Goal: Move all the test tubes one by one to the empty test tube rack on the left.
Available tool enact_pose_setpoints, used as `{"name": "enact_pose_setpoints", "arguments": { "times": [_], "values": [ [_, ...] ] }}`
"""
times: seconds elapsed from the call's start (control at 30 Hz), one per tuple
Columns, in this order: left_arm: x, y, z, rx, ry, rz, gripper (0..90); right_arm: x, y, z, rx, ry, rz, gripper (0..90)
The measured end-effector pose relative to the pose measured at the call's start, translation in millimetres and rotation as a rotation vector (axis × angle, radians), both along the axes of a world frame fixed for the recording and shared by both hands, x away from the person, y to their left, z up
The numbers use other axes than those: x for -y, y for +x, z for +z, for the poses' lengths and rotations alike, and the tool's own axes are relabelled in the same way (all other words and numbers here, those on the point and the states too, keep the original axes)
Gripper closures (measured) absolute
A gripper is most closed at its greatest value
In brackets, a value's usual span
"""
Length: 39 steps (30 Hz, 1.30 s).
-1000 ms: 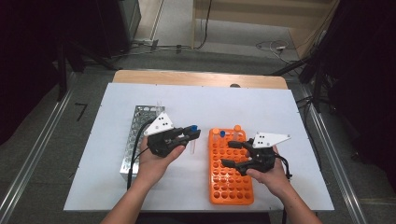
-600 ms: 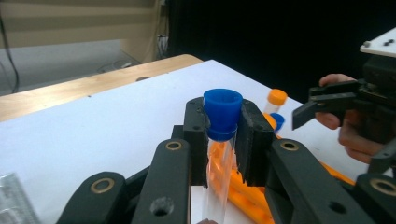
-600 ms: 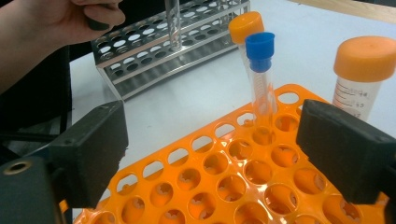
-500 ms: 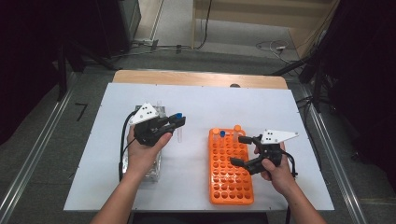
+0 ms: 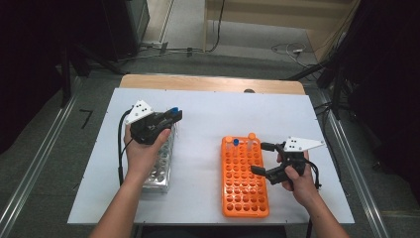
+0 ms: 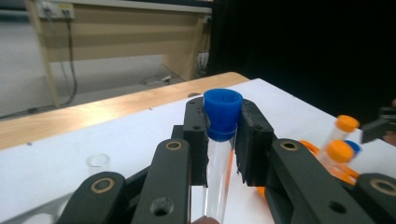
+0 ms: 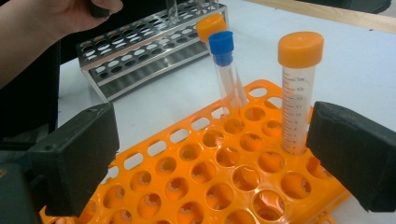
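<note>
My left gripper (image 5: 172,115) (image 6: 223,140) is shut on a clear tube with a blue cap (image 6: 222,114) (image 5: 174,110), held over the far end of the steel rack (image 5: 159,163). The orange rack (image 5: 242,176) (image 7: 219,177) lies right of centre. At its far end stand a blue-capped tube (image 7: 223,70) (image 5: 236,142) and two orange-capped tubes (image 7: 299,88) (image 5: 251,137). My right gripper (image 5: 261,158) (image 7: 212,163) is open at the orange rack's right edge, its jaws wide apart with nothing between them.
The white tabletop (image 5: 208,114) ends in a wooden strip (image 5: 208,83) at the far edge. The steel rack (image 7: 149,46) shows rows of vacant holes. Floor and cables lie beyond the table.
My left gripper has carried the blue-capped tube leftward from beside the orange rack to above the steel rack's far end. The right gripper has shifted slightly right and stays open.
</note>
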<state>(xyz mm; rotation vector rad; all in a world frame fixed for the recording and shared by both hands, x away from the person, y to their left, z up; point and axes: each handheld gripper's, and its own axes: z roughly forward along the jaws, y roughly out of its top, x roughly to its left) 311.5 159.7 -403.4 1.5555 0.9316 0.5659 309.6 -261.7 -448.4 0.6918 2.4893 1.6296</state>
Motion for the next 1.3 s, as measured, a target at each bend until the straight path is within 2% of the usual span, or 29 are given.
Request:
{"name": "enact_pose_setpoints", "arguments": {
  "times": [0.17,0.33,0.63,0.83,1.07,1.3],
  "values": [
    [-7.0,3.9,-1.9,0.008,-0.014,0.049,76.2,3.0,-0.9,-1.9,0.0,-0.009,-0.01,0.6],
    [-10.5,6.5,-2.6,0.035,-0.023,0.082,76.2,5.8,-2.9,-1.4,-0.001,-0.005,-0.027,0.5],
    [-15.9,12.3,-8.6,0.053,-0.006,0.156,76.2,11.9,-6.4,-3.4,-0.002,-0.01,-0.046,0.5],
    [-19.5,15.9,-17.5,0.032,-0.015,0.182,76.2,14.1,-7.0,-4.9,-0.006,-0.016,-0.055,0.5],
    [-15.4,12.8,-22.2,0.026,0.033,0.191,76.1,12.1,-6.2,-5.8,-0.005,-0.023,-0.053,0.5],
    [-14.5,9.5,-27.0,-0.012,0.07,0.203,76.1,11.7,-5.9,-5.6,-0.004,-0.022,-0.055,0.5]
  ]
}}
